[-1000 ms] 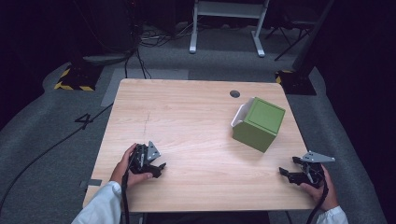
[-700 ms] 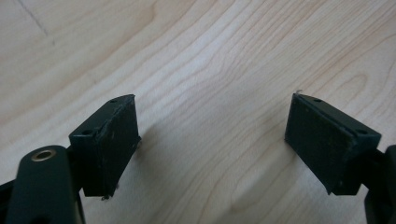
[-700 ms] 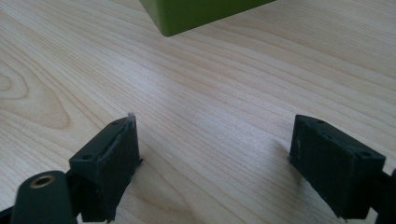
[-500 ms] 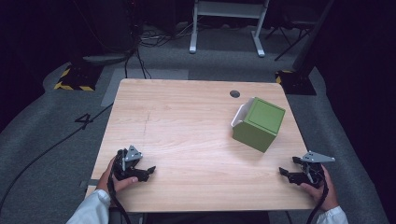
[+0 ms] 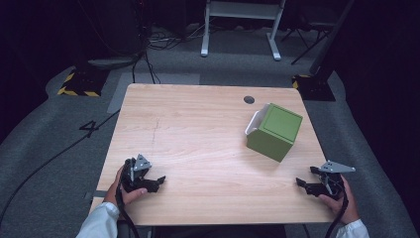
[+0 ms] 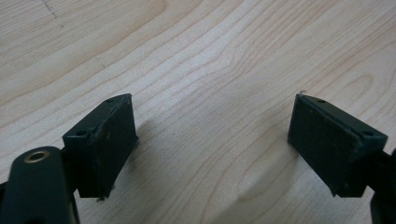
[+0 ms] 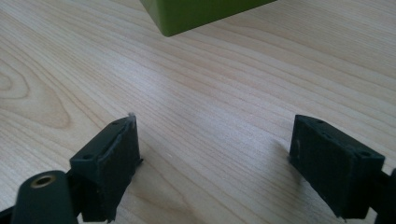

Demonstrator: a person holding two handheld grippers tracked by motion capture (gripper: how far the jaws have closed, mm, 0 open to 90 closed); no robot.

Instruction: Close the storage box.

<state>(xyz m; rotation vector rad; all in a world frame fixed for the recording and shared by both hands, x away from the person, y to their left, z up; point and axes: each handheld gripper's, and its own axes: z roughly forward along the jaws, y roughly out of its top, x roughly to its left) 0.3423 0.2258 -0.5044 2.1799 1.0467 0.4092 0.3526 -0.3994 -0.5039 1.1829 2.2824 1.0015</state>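
Wooden table point(image 5: 198, 129), pale grain, rectangular, with a small dark round hole point(image 5: 249, 99) near its far edge; we list it first as the bearer of all else.

Green box point(image 5: 275, 131), cube-shaped, standing on the right half of the table with a white part point(image 5: 253, 122) against its left side. We find it well apart from both grippers, nearer the right one. In the right gripper view its lower green corner point(image 7: 196, 16) sits at the top, ahead of the jaws and clear of them.

Left gripper point(image 5: 157, 181), held in our left hand point(image 5: 128, 188) at the near left corner of the table, low over the wood. Its jaws stand wide apart with bare table between them; they have just been opening a little further, with nothing between them.

Right gripper point(image 5: 300, 184), held in our right hand point(image 5: 341, 198) at the near right edge, grey three-cornered plate on top. Jaws wide apart, bare wood between them, nothing gripped.

Grey carpet floor point(image 5: 59, 144) around the table, marked with a black numeral 4 point(image 5: 90, 127).
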